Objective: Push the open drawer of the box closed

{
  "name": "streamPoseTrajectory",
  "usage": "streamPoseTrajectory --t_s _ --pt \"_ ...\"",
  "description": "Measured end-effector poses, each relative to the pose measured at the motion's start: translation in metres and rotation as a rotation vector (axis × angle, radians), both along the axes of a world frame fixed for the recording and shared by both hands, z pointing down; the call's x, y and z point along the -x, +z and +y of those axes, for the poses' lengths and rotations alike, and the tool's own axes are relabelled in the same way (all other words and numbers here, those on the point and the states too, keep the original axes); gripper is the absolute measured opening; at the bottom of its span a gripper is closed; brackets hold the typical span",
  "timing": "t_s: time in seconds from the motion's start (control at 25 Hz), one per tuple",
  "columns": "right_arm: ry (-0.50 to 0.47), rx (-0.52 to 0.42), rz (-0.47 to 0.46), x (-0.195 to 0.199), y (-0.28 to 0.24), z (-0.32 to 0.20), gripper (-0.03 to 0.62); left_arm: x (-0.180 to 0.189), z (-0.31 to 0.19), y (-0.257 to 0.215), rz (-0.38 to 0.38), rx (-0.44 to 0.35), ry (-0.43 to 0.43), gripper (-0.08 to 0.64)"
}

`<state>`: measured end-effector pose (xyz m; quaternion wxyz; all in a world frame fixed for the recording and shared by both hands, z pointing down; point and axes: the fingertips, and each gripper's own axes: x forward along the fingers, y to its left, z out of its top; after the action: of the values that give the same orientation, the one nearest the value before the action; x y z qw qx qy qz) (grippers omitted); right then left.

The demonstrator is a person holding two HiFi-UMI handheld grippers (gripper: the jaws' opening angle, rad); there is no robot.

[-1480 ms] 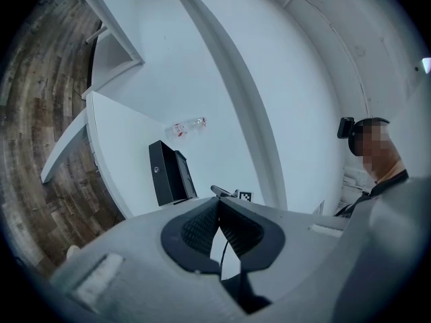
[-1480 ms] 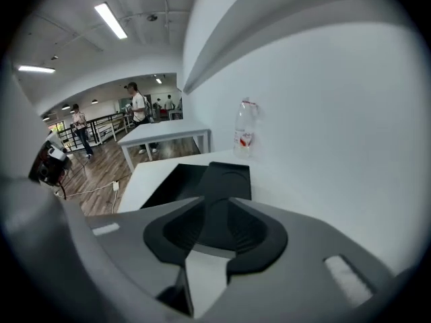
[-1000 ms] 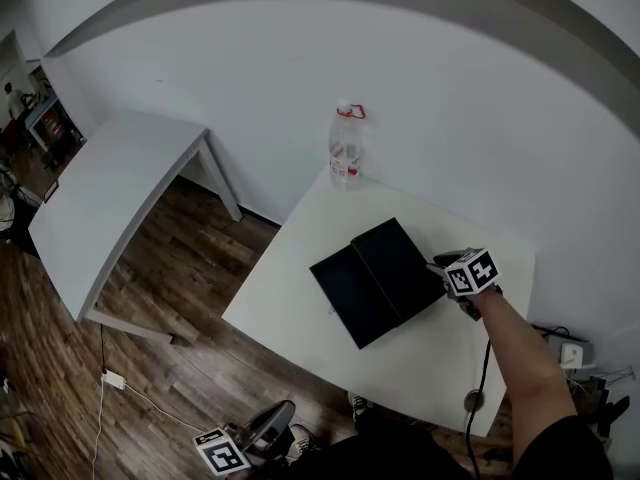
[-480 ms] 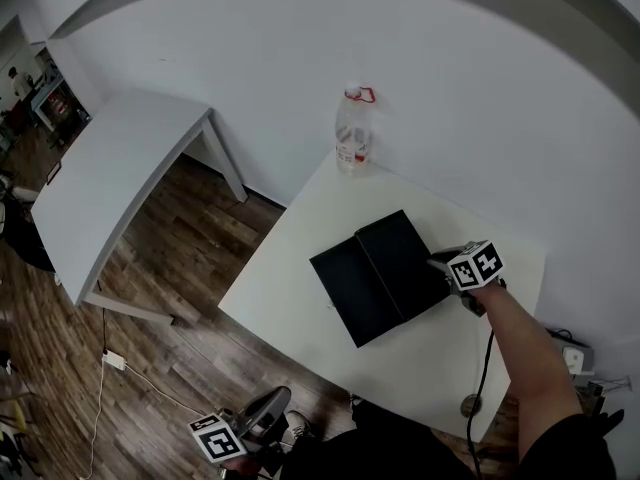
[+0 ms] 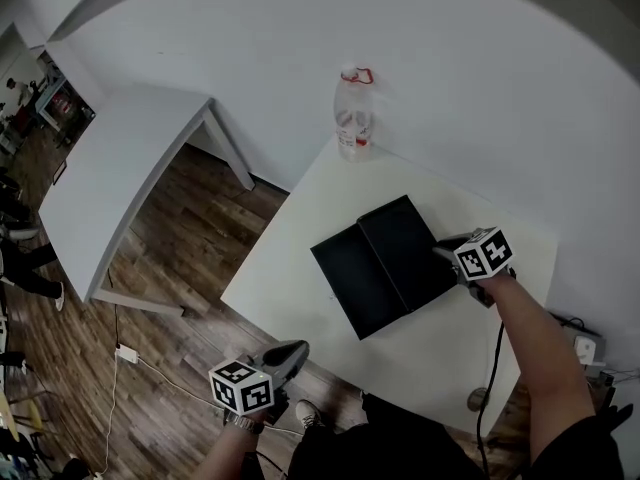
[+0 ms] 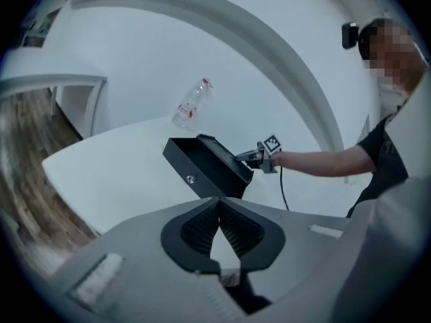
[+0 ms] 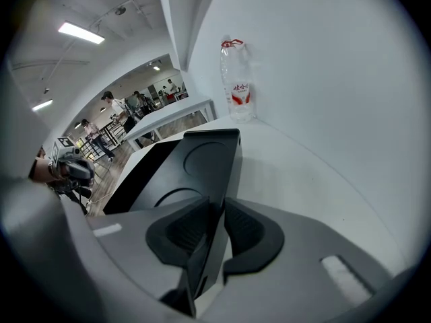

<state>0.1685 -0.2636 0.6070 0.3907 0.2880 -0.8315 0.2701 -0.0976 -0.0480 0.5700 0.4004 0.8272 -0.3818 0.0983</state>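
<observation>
Off the table (image 5: 290,263) edge, the left gripper (image 5: 300,349), jaws together and empty, faces the open drawer (image 5: 356,282) front-on along its slide; the right gripper (image 5: 444,252), jaws just closing, clamps the box (image 5: 405,250) behind it.

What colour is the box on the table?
Black; the box shows best in the head view.

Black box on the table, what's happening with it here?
A person works two handheld grippers. The right claw has just been closing on the rear edge of the black box, apparently bracing it. The drawer stands pulled out, not yet pushed. The left claw, shut and empty, hangs beyond the near edge of the table, pointing toward the drawer front.
</observation>
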Motion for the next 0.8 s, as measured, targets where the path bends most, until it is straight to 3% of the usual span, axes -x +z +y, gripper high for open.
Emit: streamPoseTrajectory --t_s 0.24,0.36,0.6,0.8 --pt "-0.004 0.002 0.003 0.000 -0.001 0.001 0.075 -0.013 -0.047 0.037 -0.360 -0.083 0.224 0.017" --pt "-0.008 0.002 0.007 -0.001 -0.001 0.002 0.075 -0.019 -0.062 0.054 -0.490 -0.125 0.328 0.048" --pt "-0.022 0.010 0.004 0.001 -0.002 0.002 0.075 -0.021 -0.086 0.075 -0.600 -0.135 0.382 0.091" --pt "-0.026 0.016 0.005 0.002 -0.002 0.003 0.075 -0.034 -0.089 0.083 -0.684 -0.194 0.503 0.106"
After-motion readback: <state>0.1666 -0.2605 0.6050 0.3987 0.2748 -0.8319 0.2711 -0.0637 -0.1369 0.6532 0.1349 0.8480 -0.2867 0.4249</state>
